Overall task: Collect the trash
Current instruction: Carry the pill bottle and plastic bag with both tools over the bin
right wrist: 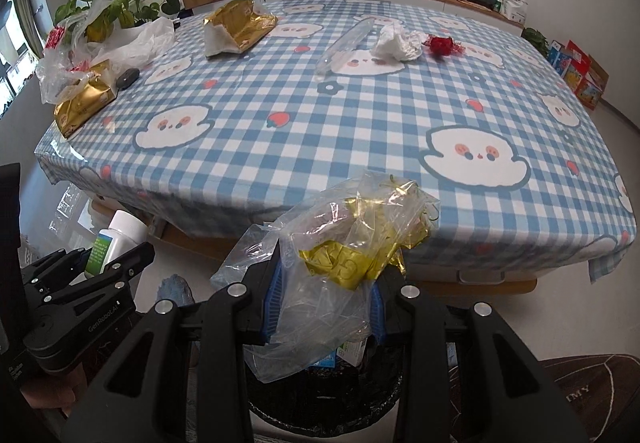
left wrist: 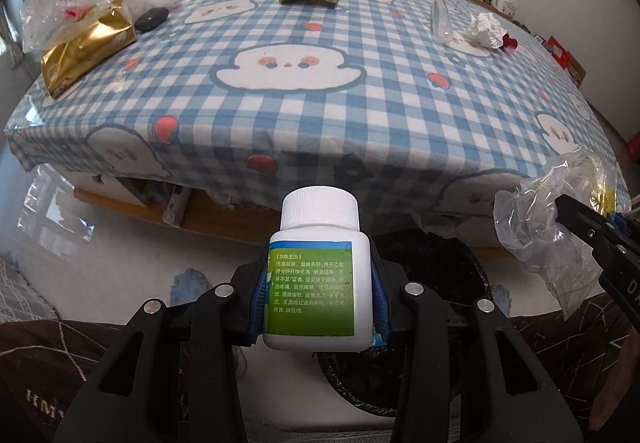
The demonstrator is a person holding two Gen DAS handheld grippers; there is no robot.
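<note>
Left tongs [left wrist: 318,295] clamped white bottle [left wrist: 316,271]; right tongs [right wrist: 324,307] clamped clear bag [right wrist: 336,275]. Both hung over black bin [right wrist: 328,399], before checked-cloth desk [right wrist: 320,115].

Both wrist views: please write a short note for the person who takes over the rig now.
Left gripper: shut on white pill bottle.
Right gripper: shut on clear plastic bag with gold foil inside.
Both hang over the black-lined trash bin below the table edge; nothing released yet.
Left on the checked tablecloth: crumpled tissue, red wrapper, clear tube, gold packets, plastic bags.
</note>
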